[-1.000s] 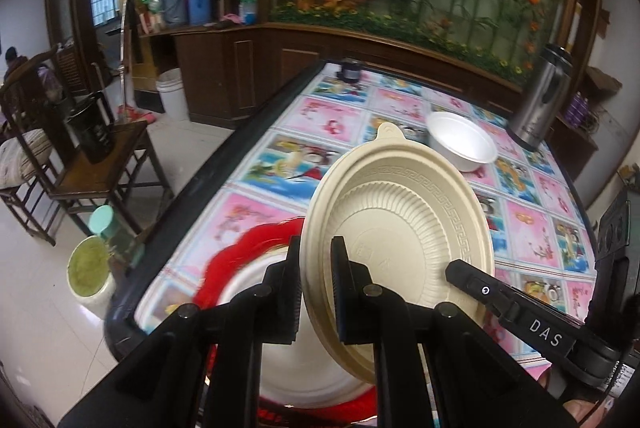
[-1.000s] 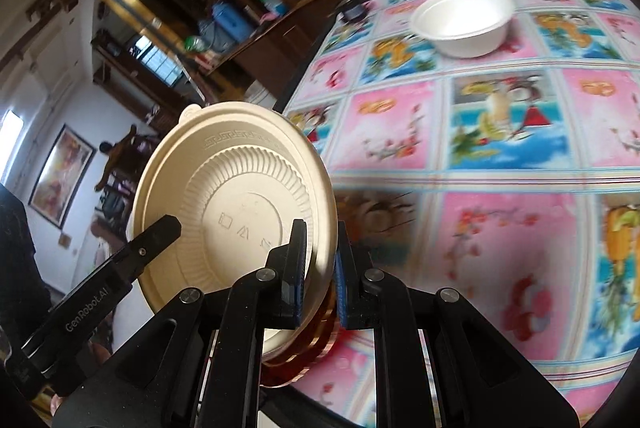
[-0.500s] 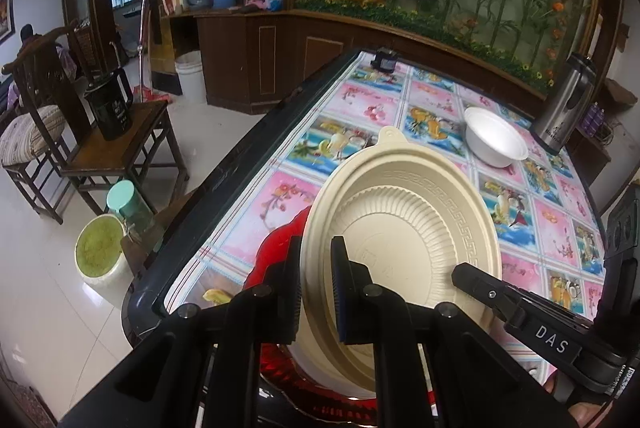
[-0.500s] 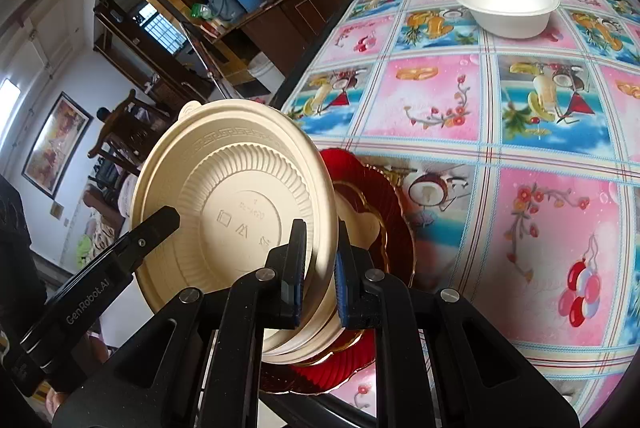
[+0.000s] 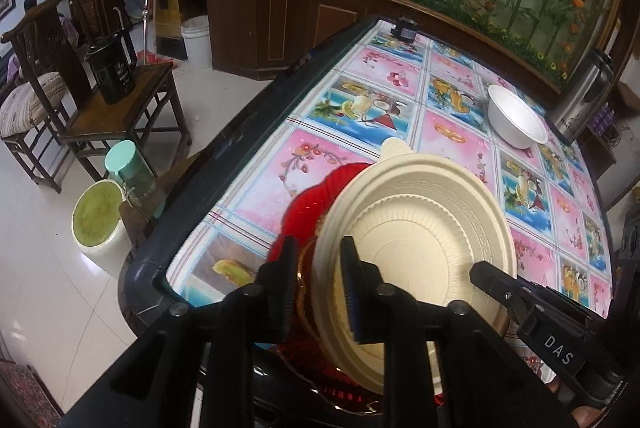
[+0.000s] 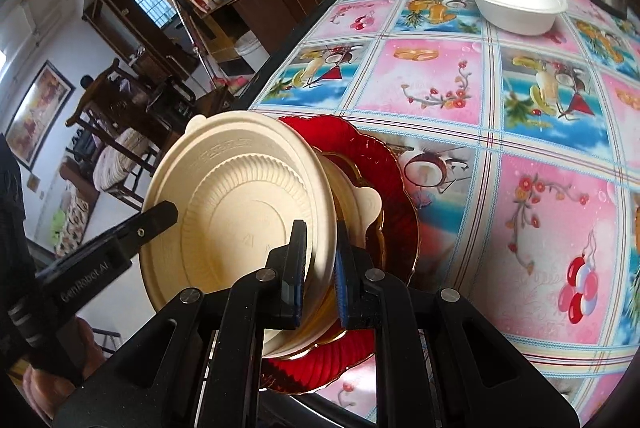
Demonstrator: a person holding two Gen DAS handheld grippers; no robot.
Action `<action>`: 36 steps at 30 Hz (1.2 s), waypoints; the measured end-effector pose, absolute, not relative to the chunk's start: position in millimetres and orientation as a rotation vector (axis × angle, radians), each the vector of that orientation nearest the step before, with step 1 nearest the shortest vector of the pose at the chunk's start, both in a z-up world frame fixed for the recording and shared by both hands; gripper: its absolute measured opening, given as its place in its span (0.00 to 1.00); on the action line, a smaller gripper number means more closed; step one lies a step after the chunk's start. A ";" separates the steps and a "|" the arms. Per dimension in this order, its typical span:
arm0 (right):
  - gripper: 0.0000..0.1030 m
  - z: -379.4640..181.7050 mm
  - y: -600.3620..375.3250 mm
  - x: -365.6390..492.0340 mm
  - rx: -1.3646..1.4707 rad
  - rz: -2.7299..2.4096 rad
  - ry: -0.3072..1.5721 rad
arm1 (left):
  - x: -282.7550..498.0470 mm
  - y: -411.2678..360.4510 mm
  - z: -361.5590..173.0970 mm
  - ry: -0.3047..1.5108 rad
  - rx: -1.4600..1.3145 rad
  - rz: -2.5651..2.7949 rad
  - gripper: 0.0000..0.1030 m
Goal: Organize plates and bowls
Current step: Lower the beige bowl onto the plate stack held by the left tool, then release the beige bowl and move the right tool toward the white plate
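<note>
Plates [image 6: 240, 220] stacked at table [image 6: 540, 188] edge — bowl [image 6: 516, 2] far behind.

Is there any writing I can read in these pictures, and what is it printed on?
"DAS": on the right gripper, seen from the left wrist.
"GenRobot.AI": on the left gripper, seen from the right wrist.
Black pitcher on the wooden chair: white print, too small to read.
Steel flask: label too blurred.
Beige plate: embossed marks, unreadable.

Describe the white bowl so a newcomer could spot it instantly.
Start from the table with its pink-and-blue picture-tile cloth. At its far end, near the steel thermos, sits the white bowl, alone and upright on the cloth. Unlike the beige plate over the red plate at the near end, it is pure white, deep and smooth-walled.
</note>
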State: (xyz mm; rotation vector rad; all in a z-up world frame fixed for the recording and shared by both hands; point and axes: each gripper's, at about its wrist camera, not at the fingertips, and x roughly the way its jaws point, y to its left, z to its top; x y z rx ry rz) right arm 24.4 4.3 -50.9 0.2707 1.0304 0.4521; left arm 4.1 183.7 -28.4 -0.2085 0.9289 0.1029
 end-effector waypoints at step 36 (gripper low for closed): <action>0.13 -36.1 -45.7 29.0 0.519 0.574 0.974 | 6.5 195.7 -9.2 0.972 -0.337 -0.053 0.36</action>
